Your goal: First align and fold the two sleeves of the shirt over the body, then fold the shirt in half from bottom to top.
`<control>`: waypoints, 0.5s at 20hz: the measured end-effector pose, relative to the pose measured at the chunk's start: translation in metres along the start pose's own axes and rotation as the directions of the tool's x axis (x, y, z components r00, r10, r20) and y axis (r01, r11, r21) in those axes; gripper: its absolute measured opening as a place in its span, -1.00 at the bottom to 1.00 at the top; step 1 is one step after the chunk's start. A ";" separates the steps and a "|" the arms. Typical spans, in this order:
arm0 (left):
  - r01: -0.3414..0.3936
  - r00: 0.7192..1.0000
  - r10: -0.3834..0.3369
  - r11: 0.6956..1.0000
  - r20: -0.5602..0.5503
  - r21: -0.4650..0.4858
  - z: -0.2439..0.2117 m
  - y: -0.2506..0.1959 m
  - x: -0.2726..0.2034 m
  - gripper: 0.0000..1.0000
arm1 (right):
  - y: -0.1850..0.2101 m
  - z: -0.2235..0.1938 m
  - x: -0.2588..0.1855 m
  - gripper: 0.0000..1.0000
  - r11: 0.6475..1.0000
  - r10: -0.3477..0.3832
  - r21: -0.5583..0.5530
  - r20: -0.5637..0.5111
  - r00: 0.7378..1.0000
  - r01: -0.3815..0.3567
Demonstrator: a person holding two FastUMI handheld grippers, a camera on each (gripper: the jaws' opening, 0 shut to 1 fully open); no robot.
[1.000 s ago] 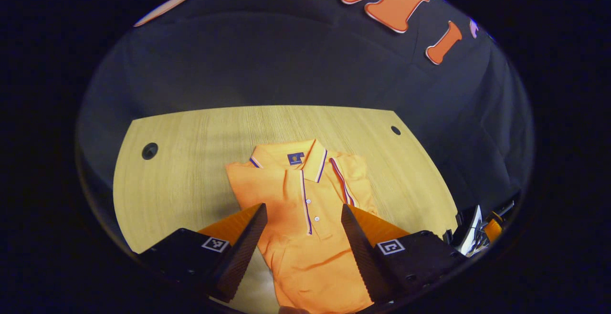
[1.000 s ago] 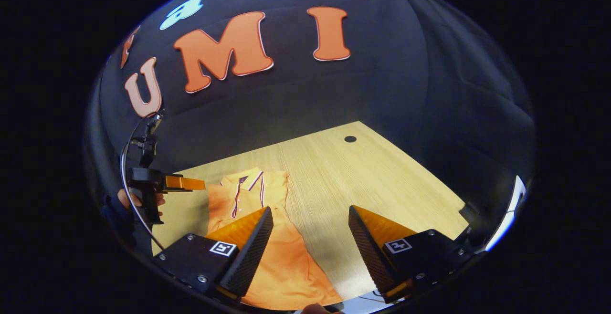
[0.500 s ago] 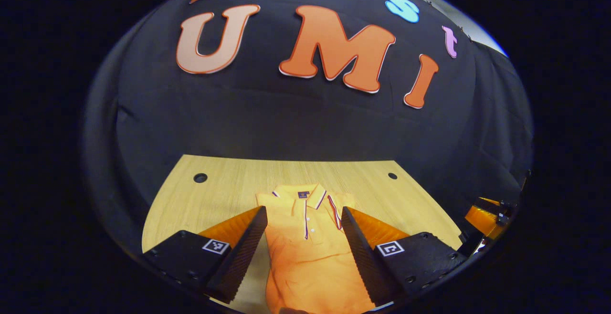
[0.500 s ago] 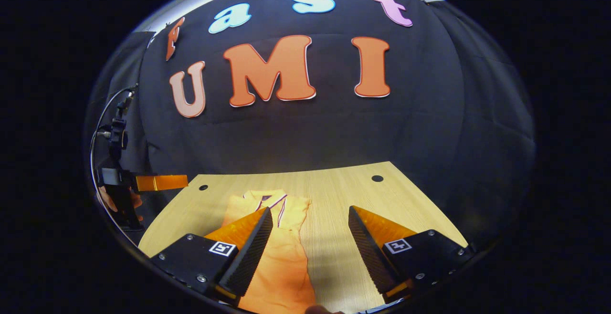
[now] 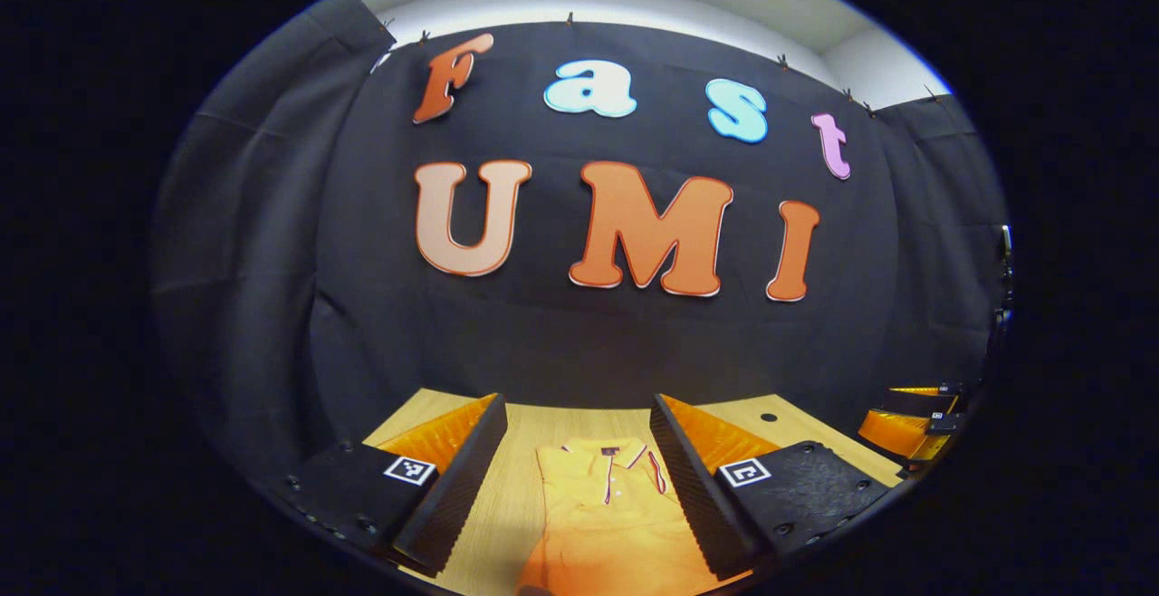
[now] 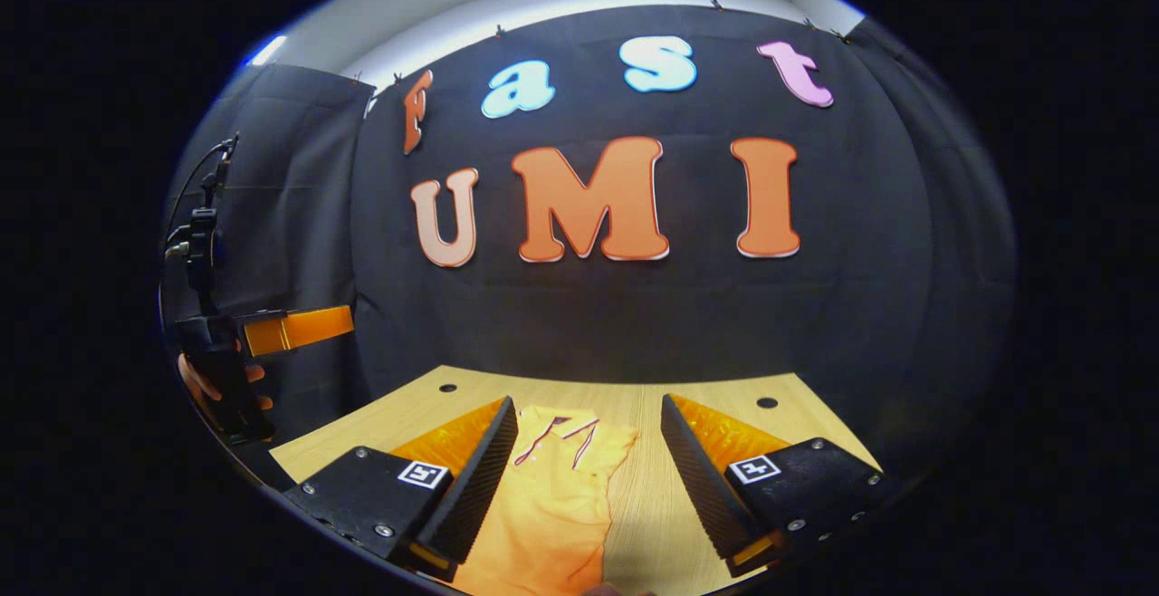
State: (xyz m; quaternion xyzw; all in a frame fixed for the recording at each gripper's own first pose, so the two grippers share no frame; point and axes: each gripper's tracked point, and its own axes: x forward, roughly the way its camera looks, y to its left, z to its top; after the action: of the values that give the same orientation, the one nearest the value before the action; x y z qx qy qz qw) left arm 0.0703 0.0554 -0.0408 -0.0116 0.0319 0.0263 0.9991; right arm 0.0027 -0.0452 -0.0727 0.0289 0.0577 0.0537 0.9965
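Matt knit cloth shirt point(image 5: 605, 510); pale wood-grain desk point(image 6: 634, 397), smooth; matt black cloth wall point(image 5: 579, 333)

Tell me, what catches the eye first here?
A bright orange polo shirt lies flat on a pale wooden table, collar toward the black cloth wall. In both views it sits between each gripper's spread fingers, which hold nothing. At the left edge of the right gripper view, a hand holds the left gripper up.
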 end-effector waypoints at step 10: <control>-0.051 0.960 0.057 0.998 -0.274 0.031 -0.108 0.004 -0.058 0.95 | 0.001 -0.097 -0.019 0.93 0.998 0.014 -0.058 -0.242 0.970 -0.029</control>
State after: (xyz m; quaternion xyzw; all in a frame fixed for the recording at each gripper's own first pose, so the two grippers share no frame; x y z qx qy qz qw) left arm 0.0052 0.0539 -0.1448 -0.0026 0.1706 0.0514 0.9840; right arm -0.0277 -0.0411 -0.1662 -0.0077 0.1763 0.0694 0.9819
